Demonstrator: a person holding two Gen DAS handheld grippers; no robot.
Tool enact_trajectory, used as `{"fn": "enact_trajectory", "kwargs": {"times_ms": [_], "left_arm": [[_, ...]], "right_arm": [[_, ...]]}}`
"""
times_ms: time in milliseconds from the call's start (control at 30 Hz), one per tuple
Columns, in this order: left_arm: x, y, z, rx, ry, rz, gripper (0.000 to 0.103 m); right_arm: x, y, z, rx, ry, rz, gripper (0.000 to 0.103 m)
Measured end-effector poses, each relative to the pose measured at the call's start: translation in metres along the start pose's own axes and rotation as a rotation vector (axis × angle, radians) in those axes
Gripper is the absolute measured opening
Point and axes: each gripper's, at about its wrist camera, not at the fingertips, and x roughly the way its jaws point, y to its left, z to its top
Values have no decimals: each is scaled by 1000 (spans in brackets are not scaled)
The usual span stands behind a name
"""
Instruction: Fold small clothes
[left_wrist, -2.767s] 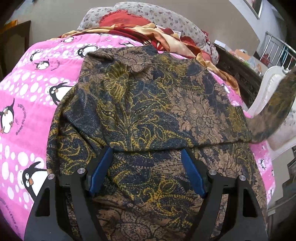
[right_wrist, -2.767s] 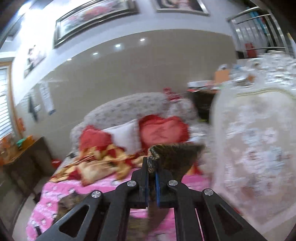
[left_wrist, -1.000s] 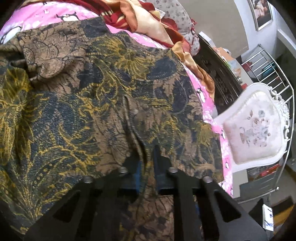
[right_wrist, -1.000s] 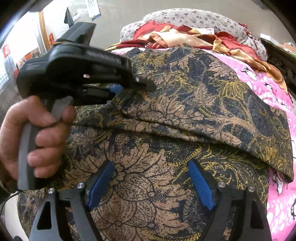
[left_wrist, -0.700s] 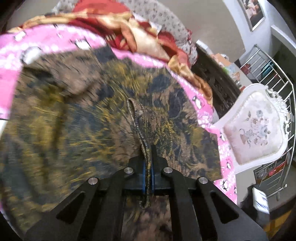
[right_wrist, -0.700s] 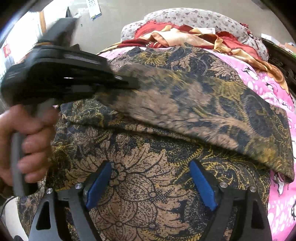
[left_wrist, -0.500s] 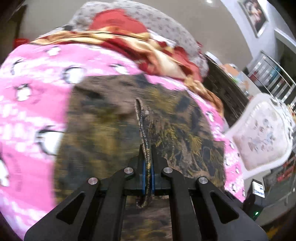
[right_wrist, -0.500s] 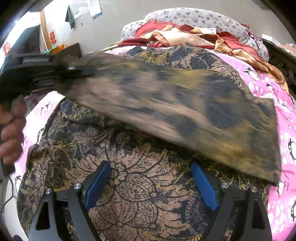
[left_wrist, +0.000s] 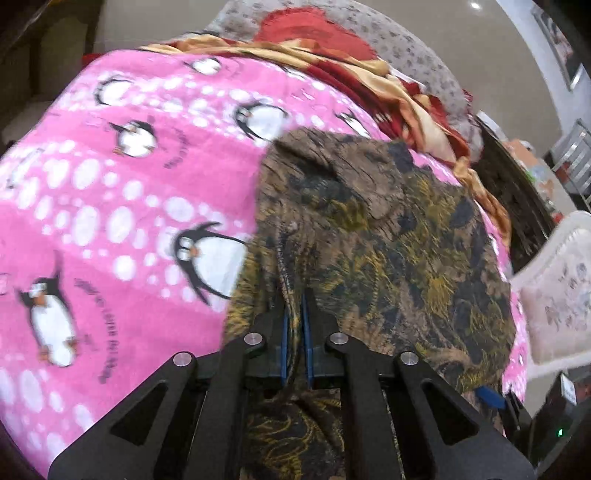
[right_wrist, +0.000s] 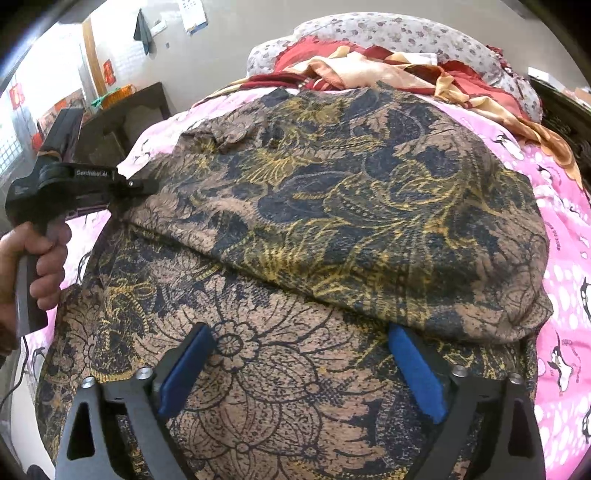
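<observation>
A brown, navy and gold floral garment (right_wrist: 332, 206) lies on the pink penguin blanket (left_wrist: 122, 206), with one layer folded over the lower layer (right_wrist: 258, 387). My left gripper (left_wrist: 293, 332) is shut on an edge of the garment (left_wrist: 369, 240); it also shows in the right wrist view (right_wrist: 140, 186), held by a hand at the garment's left edge. My right gripper (right_wrist: 299, 365) is open, its blue pads (right_wrist: 417, 373) over the lower layer near the folded flap's edge, holding nothing.
Red and tan bedding (right_wrist: 388, 70) and a floral pillow (right_wrist: 388, 29) lie at the head of the bed. A white padded chair (left_wrist: 557, 280) stands by the bed's right side. A dark wooden table (right_wrist: 125, 114) stands at the left.
My left gripper shut on the garment's edge and carried it left across the bed, drawing the upper layer over the lower one. My right gripper let go of the garment and stays open.
</observation>
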Motion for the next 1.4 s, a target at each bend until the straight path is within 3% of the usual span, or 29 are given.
{"fn": "enact_trajectory", "kwargs": {"times_ms": [133,200,267,300,367,400,433,533,567,633,700,733,767,833,1000,1067,1167,1233,1400], "left_arm": [[-39,-12,5,62,-136,97,6],[-52,-21,6,92,-196,101,12],[-53,-29,5,117,-222,81,54],[-49,-34,3,133,-234,68,60],[-40,-39,-1,147,-251,82,60],[-30,-42,-3,151,-243,93,60],[-22,-43,-4,147,-227,93,60],[6,-46,-10,119,-145,106,60],[15,-46,-13,123,-114,114,60],[29,-50,-23,166,-93,131,62],[32,-58,-28,219,-100,157,71],[35,-65,-29,254,-89,168,80],[38,-68,-30,272,-79,177,84],[44,-75,-30,313,-64,208,89],[45,-66,-23,269,-50,138,94],[47,-69,-23,283,-34,120,102],[52,-79,-25,328,-20,170,102],[52,-77,-24,318,-17,156,102],[48,-72,-25,298,-32,119,102]], "right_arm": [[-23,-10,-7,72,-18,86,98],[-50,-27,-18,153,-108,110,97],[-78,-48,-27,207,-226,65,93],[-89,-61,-28,233,-262,24,92],[-96,-83,-21,264,-264,17,63],[-95,-93,-14,273,-244,-4,35],[-94,-99,-7,278,-234,-35,30],[-84,-102,20,221,-223,19,27],[-74,-99,29,173,-194,-15,27],[-50,-108,33,138,-112,3,27],[-20,-123,20,144,24,-111,27],[-14,-131,12,178,44,-107,27],[-20,-138,5,232,-16,-65,27],[-24,-143,0,290,-20,-39,29],[-22,-120,10,230,28,-129,36],[-25,-116,9,239,17,-130,38],[-25,-121,8,238,12,-107,39],[-25,-129,8,252,37,-86,39],[-55,-118,47,256,-103,-107,43]]}}
